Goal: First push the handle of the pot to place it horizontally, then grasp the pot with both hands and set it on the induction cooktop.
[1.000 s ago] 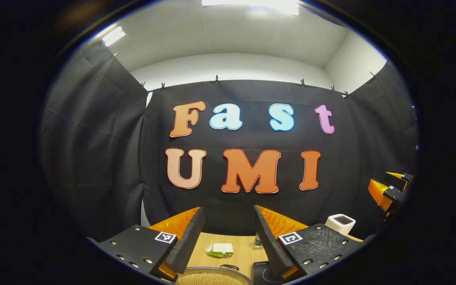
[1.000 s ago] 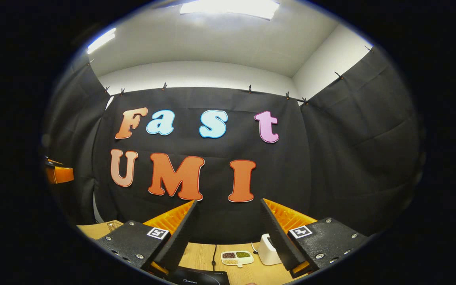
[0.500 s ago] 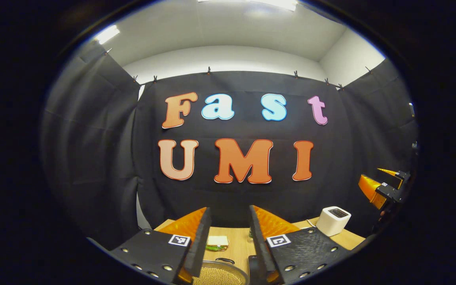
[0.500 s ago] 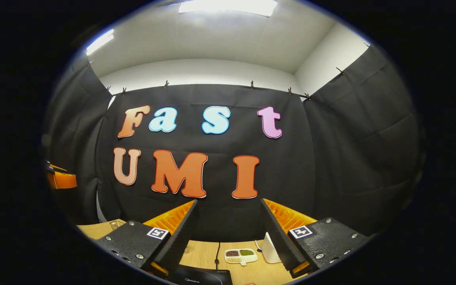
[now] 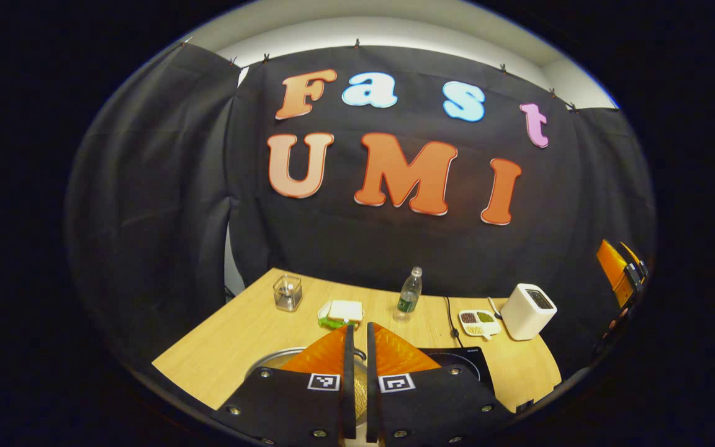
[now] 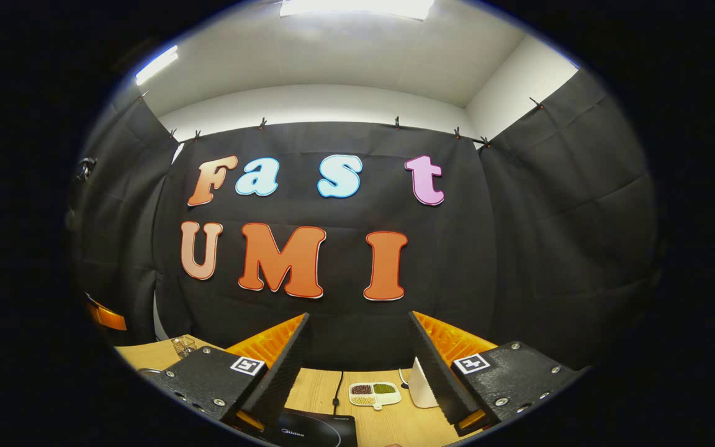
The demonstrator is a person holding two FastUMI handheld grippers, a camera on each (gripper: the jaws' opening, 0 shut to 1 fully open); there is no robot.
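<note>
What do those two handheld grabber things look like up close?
Each gripper, left and right, has two wedge-shaped jaws with ribbed outer faces, set on flat black blocks. Each block has silver screws and a small square black-and-white marker.

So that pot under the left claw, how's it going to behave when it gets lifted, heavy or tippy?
Probably heavy for its size: the pot looks like metal and seems filled with small yellowish grains. It is wide and shallow, so tipping on the table seems unlikely, but tilting it may spill the grains. The smooth rim could be slippery.
</note>
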